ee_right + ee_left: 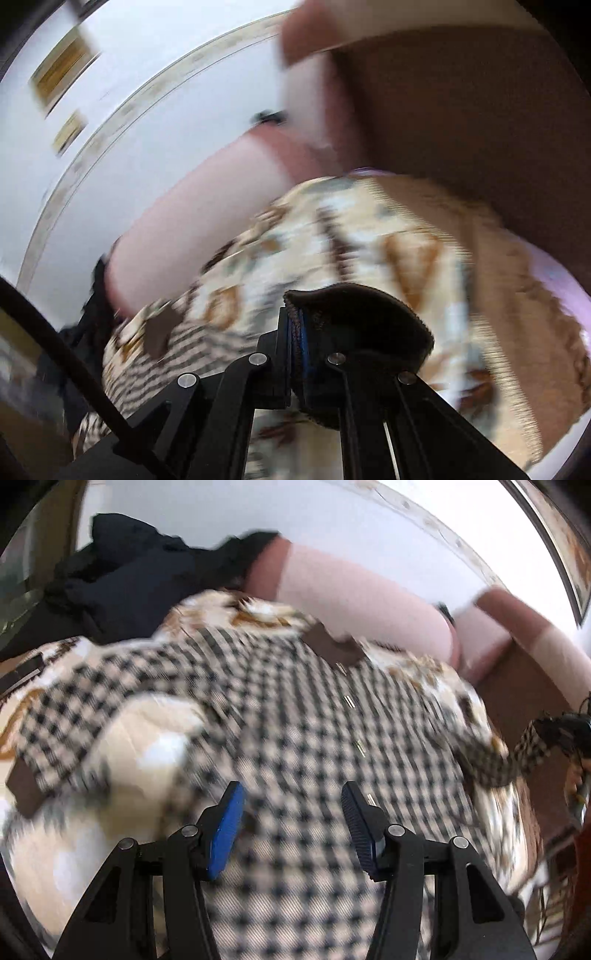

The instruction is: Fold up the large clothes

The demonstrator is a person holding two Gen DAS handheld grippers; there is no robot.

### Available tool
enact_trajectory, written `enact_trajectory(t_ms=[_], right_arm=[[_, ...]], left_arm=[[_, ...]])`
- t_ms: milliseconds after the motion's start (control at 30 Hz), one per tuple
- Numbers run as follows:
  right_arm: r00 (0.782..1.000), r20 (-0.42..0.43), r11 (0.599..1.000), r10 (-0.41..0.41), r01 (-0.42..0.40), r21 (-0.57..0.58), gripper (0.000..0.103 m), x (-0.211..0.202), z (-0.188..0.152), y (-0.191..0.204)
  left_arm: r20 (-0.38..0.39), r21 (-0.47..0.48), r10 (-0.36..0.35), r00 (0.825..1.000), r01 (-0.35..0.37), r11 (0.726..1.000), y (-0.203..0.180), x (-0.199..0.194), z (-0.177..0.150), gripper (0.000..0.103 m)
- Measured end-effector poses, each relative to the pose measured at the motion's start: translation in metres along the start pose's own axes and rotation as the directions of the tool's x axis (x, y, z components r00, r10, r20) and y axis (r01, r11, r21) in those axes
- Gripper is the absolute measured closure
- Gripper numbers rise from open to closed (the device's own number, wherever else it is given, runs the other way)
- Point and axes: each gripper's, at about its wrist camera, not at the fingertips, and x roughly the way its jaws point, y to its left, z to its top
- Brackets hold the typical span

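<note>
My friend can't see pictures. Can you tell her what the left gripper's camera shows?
The left gripper, its blue-padded fingers open and empty, hovers over a blurry black-and-cream checked garment spread on a patterned blanket. A dark garment lies behind.

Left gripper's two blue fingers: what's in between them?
Only the checkered garment, seen in the left wrist view. The left gripper is open, gripping nothing.

Bed with patterned cream-brown blanket (110, 738); checked garment (295, 720) spread flat on it, dark clothes pile (122, 579) at far left, pink pillows (362, 594) along the wall.
</note>
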Motion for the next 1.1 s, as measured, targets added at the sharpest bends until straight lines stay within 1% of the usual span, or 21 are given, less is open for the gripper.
enact_trajectory(t_ms=[100, 200, 267, 300, 333, 367, 433, 533, 633, 700, 733, 767, 800, 833, 867, 900, 933, 1000, 1033, 1067, 1100], right_arm=[[0.997, -0.053, 0.992, 0.051, -0.056, -0.110, 0.099, 0.031, -0.015, 0.083], [0.985, -0.129, 0.971, 0.114, -0.138, -0.195, 0.099, 0.072, -0.043, 0.169], [0.970, -0.187, 0.950, 0.152, -0.196, -0.242, 0.099, 0.103, -0.068, 0.223], [0.958, -0.230, 0.936, 0.173, -0.232, -0.266, 0.099, 0.123, -0.088, 0.255], [0.949, -0.257, 0.926, 0.181, -0.252, -0.282, 0.099, 0.139, -0.100, 0.276], [0.940, -0.290, 0.914, 0.182, -0.271, -0.302, 0.099, 0.157, -0.119, 0.299], [0.922, -0.342, 0.895, 0.182, -0.299, -0.331, 0.099, 0.187, -0.151, 0.333], [0.893, -0.414, 0.874, 0.177, -0.336, -0.350, 0.099, 0.228, -0.196, 0.369], [0.879, -0.455, 0.850, 0.143, -0.345, -0.398, 0.099, 0.256, -0.229, 0.392], [0.862, -0.498, 0.803, 0.096, -0.363, -0.473, 0.097, 0.271, -0.251, 0.406], [0.857, -0.511, 0.766, 0.071, -0.375, -0.522, 0.095, 0.274, -0.262, 0.414], [0.850, -0.521, 0.733, 0.074, -0.401, -0.550, 0.095, 0.270, -0.270, 0.421], [0.840, -0.534, 0.716, 0.099, -0.433, -0.548, 0.095, 0.265, -0.272, 0.424], [0.814, -0.561, 0.705, 0.152, -0.487, -0.515, 0.091, 0.255, -0.269, 0.425], [0.791, -0.575, 0.703, 0.210, -0.531, -0.473, 0.076, 0.243, -0.262, 0.423], [0.792, -0.560, 0.707, 0.245, -0.540, -0.455, 0.067, 0.232, -0.253, 0.420], [0.808, -0.522, 0.715, 0.274, -0.534, -0.451, 0.057, 0.219, -0.243, 0.414], [0.841, -0.464, 0.734, 0.278, -0.497, -0.462, 0.056, 0.203, -0.225, 0.400], [0.868, -0.435, 0.747, 0.241, -0.452, -0.488, 0.059, 0.200, -0.218, 0.393], [0.895, -0.403, 0.751, 0.192, -0.398, -0.526, 0.075, 0.201, -0.214, 0.387], [0.919, -0.371, 0.750, 0.133, -0.338, -0.568, 0.084, 0.204, -0.213, 0.381]], left_arm=[[0.063, -0.067, 0.022, 0.998, -0.018, 0.998, 0.033, 0.000, 0.024, 0.049], [0.126, -0.126, 0.072, 0.989, -0.056, 0.990, 0.071, -0.005, 0.039, 0.049], [0.165, -0.149, 0.123, 0.979, -0.099, 0.984, 0.096, -0.010, 0.039, 0.048], [0.175, -0.165, 0.149, 0.973, -0.120, 0.979, 0.108, -0.010, 0.038, 0.048], [0.170, -0.191, 0.184, 0.968, -0.151, 0.970, 0.124, -0.009, 0.037, 0.048], [0.162, -0.209, 0.195, 0.967, -0.160, 0.965, 0.133, -0.008, 0.038, 0.048], [0.156, -0.258, 0.195, 0.968, -0.151, 0.954, 0.153, -0.008, 0.040, 0.048], [0.174, -0.286, 0.214, 0.961, -0.159, 0.945, 0.173, -0.014, 0.044, 0.048], [0.182, -0.320, 0.223, 0.958, -0.157, 0.934, 0.187, -0.016, 0.047, 0.048], [0.177, -0.340, 0.211, 0.961, -0.141, 0.930, 0.193, -0.015, 0.048, 0.048], [0.174, -0.345, 0.208, 0.963, -0.139, 0.928, 0.195, -0.014, 0.049, 0.048], [0.171, -0.345, 0.209, 0.963, -0.140, 0.928, 0.196, -0.014, 0.050, 0.048], [0.172, -0.345, 0.212, 0.962, -0.142, 0.928, 0.198, -0.016, 0.049, 0.048], [0.176, -0.348, 0.215, 0.961, -0.144, 0.926, 0.199, -0.018, 0.049, 0.048], [0.179, -0.353, 0.217, 0.959, -0.143, 0.924, 0.200, -0.019, 0.048, 0.047], [0.183, -0.364, 0.218, 0.959, -0.141, 0.921, 0.203, -0.022, 0.047, 0.047], [0.184, -0.374, 0.219, 0.958, -0.138, 0.917, 0.205, -0.024, 0.047, 0.047], [0.183, -0.408, 0.228, 0.956, -0.137, 0.903, 0.214, -0.028, 0.044, 0.047], [0.180, -0.421, 0.235, 0.955, -0.142, 0.896, 0.218, -0.030, 0.043, 0.047], [0.173, -0.438, 0.245, 0.954, -0.148, 0.887, 0.223, -0.031, 0.042, 0.047], [0.169, -0.449, 0.250, 0.953, -0.152, 0.880, 0.226, -0.032, 0.041, 0.047]])
